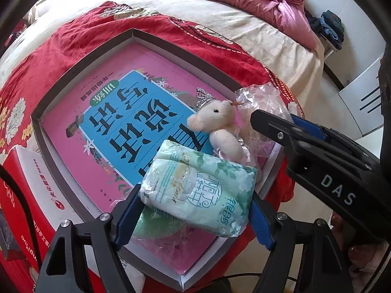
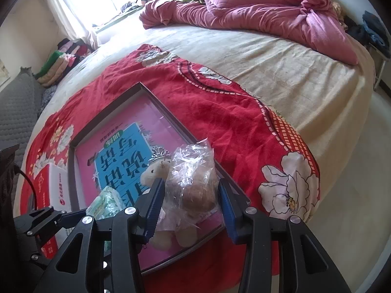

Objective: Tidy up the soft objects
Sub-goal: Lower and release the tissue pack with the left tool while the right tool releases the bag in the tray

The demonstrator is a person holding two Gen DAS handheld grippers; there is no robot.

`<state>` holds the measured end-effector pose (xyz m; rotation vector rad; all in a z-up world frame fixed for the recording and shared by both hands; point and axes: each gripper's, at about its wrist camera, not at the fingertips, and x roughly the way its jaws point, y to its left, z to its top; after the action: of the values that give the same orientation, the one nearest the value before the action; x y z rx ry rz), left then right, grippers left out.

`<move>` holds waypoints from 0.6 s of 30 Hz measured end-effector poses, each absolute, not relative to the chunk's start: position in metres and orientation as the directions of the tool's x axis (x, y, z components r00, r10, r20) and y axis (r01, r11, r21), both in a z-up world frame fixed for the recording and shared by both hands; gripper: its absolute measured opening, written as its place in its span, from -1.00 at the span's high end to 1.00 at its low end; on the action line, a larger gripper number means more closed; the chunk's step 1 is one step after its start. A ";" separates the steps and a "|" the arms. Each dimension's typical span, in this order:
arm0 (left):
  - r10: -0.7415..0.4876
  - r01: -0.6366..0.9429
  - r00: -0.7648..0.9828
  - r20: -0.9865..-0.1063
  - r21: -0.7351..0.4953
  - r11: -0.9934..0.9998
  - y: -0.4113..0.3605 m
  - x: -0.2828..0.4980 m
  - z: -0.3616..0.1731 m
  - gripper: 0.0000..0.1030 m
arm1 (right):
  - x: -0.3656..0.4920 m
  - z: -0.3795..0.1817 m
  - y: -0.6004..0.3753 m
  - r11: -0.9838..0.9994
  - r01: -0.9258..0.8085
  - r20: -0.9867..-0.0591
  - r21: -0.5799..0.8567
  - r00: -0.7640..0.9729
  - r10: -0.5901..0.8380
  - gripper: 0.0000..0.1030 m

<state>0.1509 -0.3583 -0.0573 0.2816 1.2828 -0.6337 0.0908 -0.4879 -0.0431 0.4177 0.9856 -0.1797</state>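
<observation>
The left gripper (image 1: 195,210) is pinching a green-and-white tissue pack (image 1: 200,193) at the lower centre of the left wrist view, its blue pads pressed against the pack's two ends, holding it over the near edge of a shallow box (image 1: 84,57) that lies on a red flowered blanket (image 1: 48,56) on the bed (image 2: 281,56). The right gripper (image 2: 189,207) is spread, its fingers standing either side of a brown plush toy in a clear plastic bag (image 2: 193,183) at the lower centre of the right wrist view; whether the pads touch the bag I cannot tell.

What could go wrong: the pack is soft and slick-wrapped (it already bulges between the pads), so it may squirm out if the squeeze eases, and would likely land on the pale plush toy (image 1: 220,127) just beyond it. The right gripper could catch only loose plastic, not the toy inside, and the bag would slip or tear. The two grippers are also near each other and could knock together.

The box holds a pink-and-blue book (image 1: 127,122) flat on its floor, with the pale toy and its bead chain (image 1: 202,95) on top, and the bagged toy at the right side.
</observation>
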 end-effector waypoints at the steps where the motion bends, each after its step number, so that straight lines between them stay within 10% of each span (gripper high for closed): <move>1: -0.282 0.584 0.143 -0.949 -0.149 0.798 -0.359 0.151 -0.058 -0.52 | 0.091 -0.044 -0.489 0.905 0.335 -0.836 0.263 0.548 0.040 0.11; 18: -0.246 0.599 0.162 -0.956 -0.103 0.794 -0.364 0.149 -0.059 -0.53 | 0.090 -0.041 -0.487 0.903 0.323 -0.825 0.283 0.562 0.058 -0.13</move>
<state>0.1485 -0.3642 -0.0594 0.3310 1.2738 -0.6183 0.0903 -0.4869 -0.0409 0.4330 0.9689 -0.1616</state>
